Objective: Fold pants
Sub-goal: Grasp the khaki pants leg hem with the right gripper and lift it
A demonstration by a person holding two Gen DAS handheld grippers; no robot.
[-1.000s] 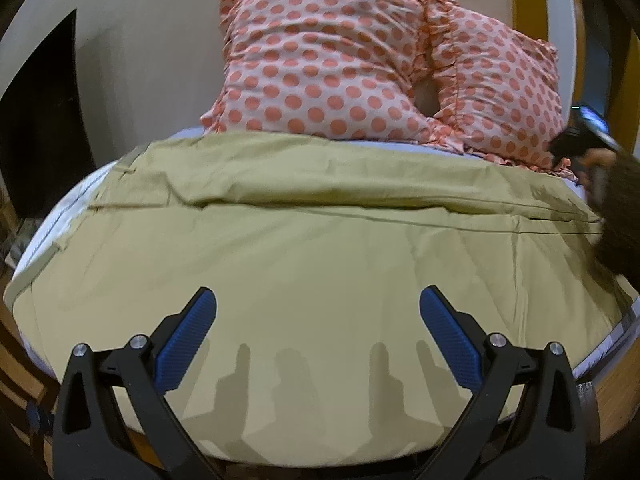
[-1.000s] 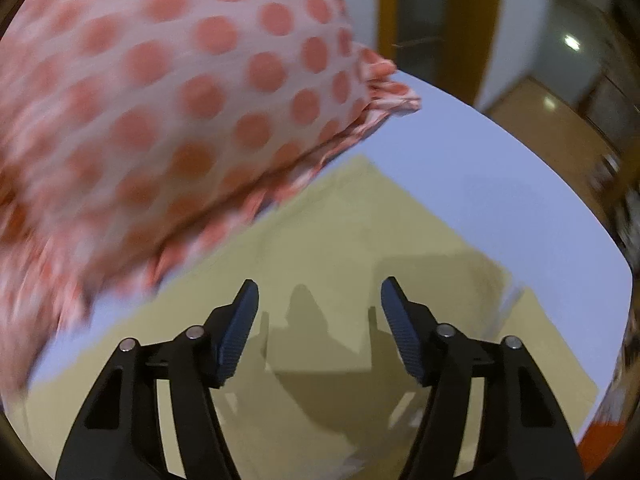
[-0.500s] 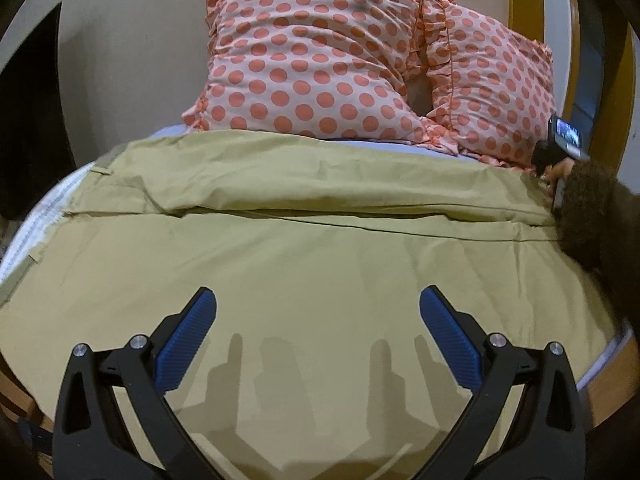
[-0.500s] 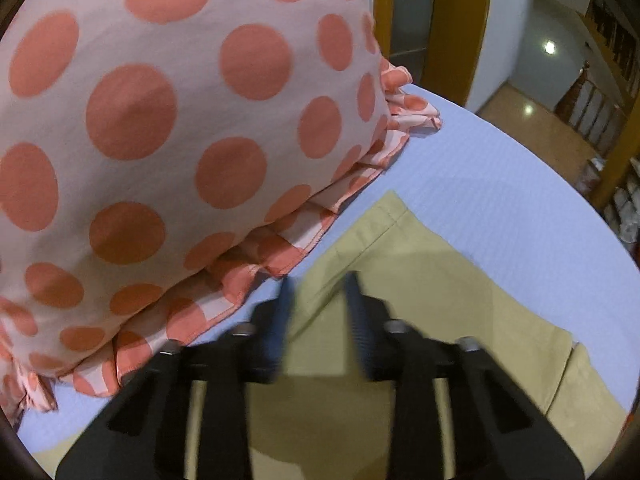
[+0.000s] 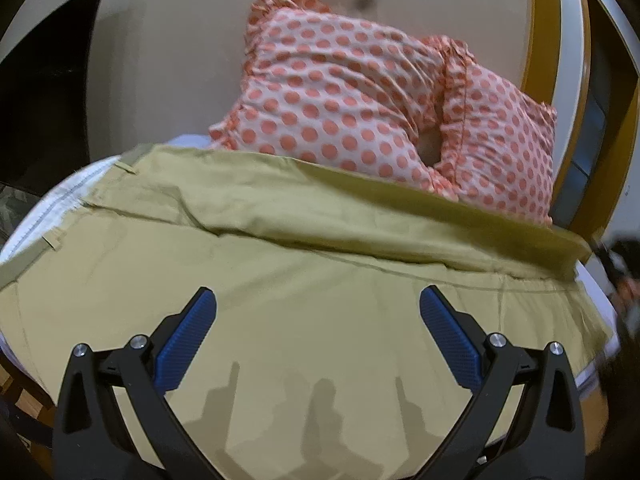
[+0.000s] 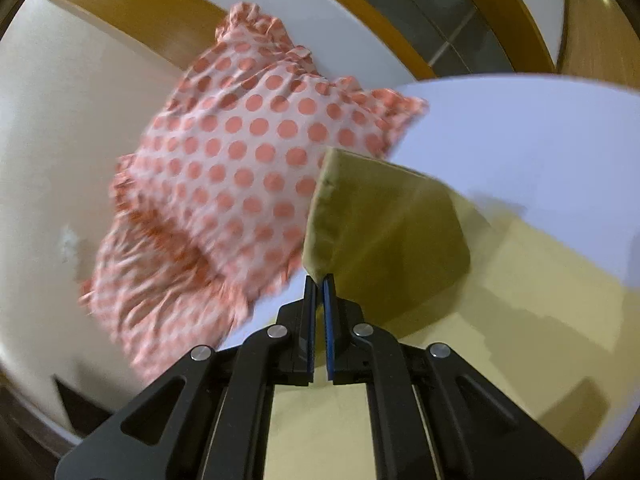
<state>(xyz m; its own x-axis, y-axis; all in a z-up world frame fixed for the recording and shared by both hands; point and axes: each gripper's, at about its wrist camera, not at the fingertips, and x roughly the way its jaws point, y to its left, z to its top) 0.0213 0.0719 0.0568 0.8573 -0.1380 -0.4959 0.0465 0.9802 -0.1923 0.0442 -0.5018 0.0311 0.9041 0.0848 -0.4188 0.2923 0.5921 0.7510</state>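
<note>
The left gripper (image 5: 318,334) hangs low over the near part of the khaki pants (image 5: 304,280), its blue pads spread wide and grasping nothing, with flat cloth between and ahead of them. The pants lie across the bed sheet (image 6: 520,140), waistband at the left edge and a long fold ridge running left to right farther on. At the far right, the right gripper (image 6: 319,280) is clenched on a raised hem corner of the pants, lifted off the sheet. Beyond stand two polka-dot pillows (image 5: 340,92) against the wall (image 5: 168,52).
</note>
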